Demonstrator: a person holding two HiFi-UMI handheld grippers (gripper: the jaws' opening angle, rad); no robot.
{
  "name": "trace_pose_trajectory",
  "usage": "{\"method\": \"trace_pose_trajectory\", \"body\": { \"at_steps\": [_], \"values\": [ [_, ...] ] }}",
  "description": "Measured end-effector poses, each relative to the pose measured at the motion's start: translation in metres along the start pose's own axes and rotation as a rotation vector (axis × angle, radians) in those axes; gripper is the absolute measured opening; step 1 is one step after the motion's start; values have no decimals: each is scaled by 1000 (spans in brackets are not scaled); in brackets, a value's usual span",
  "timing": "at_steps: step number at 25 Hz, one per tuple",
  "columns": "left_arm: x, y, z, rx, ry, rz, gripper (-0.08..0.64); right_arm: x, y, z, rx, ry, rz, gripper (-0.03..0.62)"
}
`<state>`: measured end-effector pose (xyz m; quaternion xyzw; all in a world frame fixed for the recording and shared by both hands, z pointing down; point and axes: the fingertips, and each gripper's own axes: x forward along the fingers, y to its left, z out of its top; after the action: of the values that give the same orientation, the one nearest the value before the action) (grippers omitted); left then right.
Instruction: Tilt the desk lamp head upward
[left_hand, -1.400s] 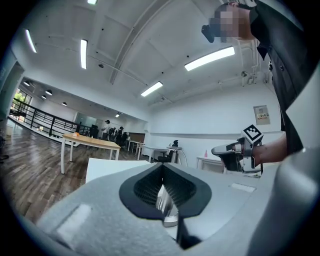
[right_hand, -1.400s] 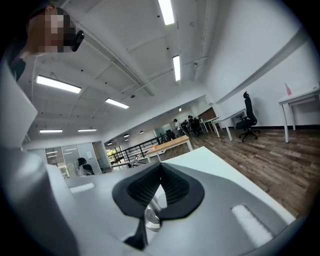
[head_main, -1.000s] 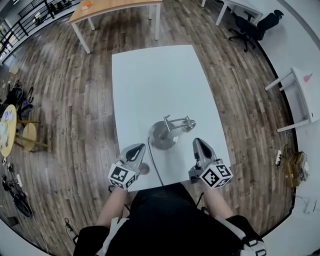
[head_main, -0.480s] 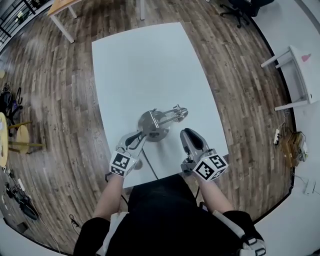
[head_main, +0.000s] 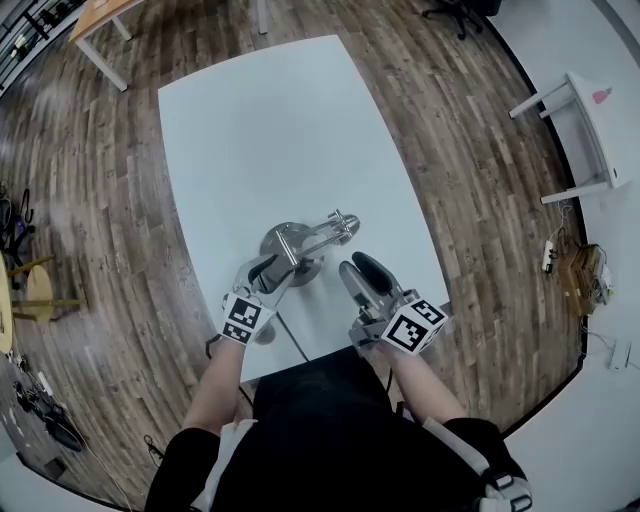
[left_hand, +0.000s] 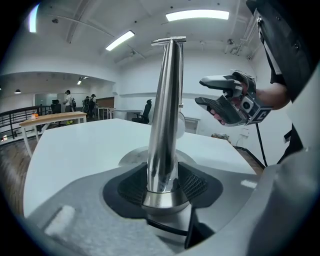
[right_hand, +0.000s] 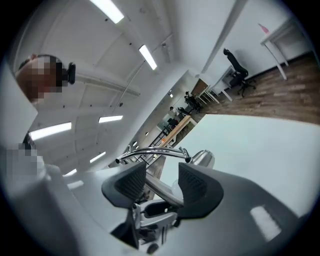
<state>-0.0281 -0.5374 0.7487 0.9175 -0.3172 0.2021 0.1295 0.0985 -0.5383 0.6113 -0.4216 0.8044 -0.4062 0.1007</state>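
A silver desk lamp stands on the white table (head_main: 260, 120), with a round base (head_main: 283, 243) and an arm reaching right to the small head (head_main: 345, 226). My left gripper (head_main: 268, 268) sits low at the base. Its jaws have just been opening, and in the left gripper view the upright post (left_hand: 165, 115) stands between the pads without being pressed. My right gripper (head_main: 352, 270) hovers just right of the lamp (left_hand: 220, 95). Its jaws have also just been opening and hold nothing. Beyond them, the right gripper view shows the lamp head (right_hand: 204, 159) and a thin curved rod (right_hand: 150, 152).
The lamp's cable (head_main: 292, 338) runs from the base to the table's near edge, beside a small round part (head_main: 265, 333). Wooden floor surrounds the table. A white side table (head_main: 590, 110) stands at the right and a wooden desk (head_main: 95, 15) at the far left.
Both grippers went from shut to open. The left one moved forward and down until its jaws straddle the lamp post. The right one edged toward the lamp.
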Motion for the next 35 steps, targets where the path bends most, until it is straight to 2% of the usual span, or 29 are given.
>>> {"method": "trace_pose_trajectory", "body": {
  "at_steps": [2, 12, 17, 22, 29, 35],
  "values": [
    [1, 0, -4, 11, 10, -6, 199, 6, 1, 0, 106, -18, 34, 211],
    [3, -6, -7, 66, 13, -31, 198, 30, -1, 4, 497, -47, 184, 233],
    [5, -7, -9, 62, 10, -28, 198, 45, -3, 8, 668, -69, 206, 233],
    [7, -6, -8, 62, 11, -29, 198, 49, -27, 15, 825, -151, 172, 216],
    [7, -7, -9, 60, 20, -24, 199, 54, -31, 12, 818, -130, 139, 201],
    [10, -6, -11, 65, 40, -23, 199, 54, -22, 28, 679, -114, 120, 204]
  ]
}}
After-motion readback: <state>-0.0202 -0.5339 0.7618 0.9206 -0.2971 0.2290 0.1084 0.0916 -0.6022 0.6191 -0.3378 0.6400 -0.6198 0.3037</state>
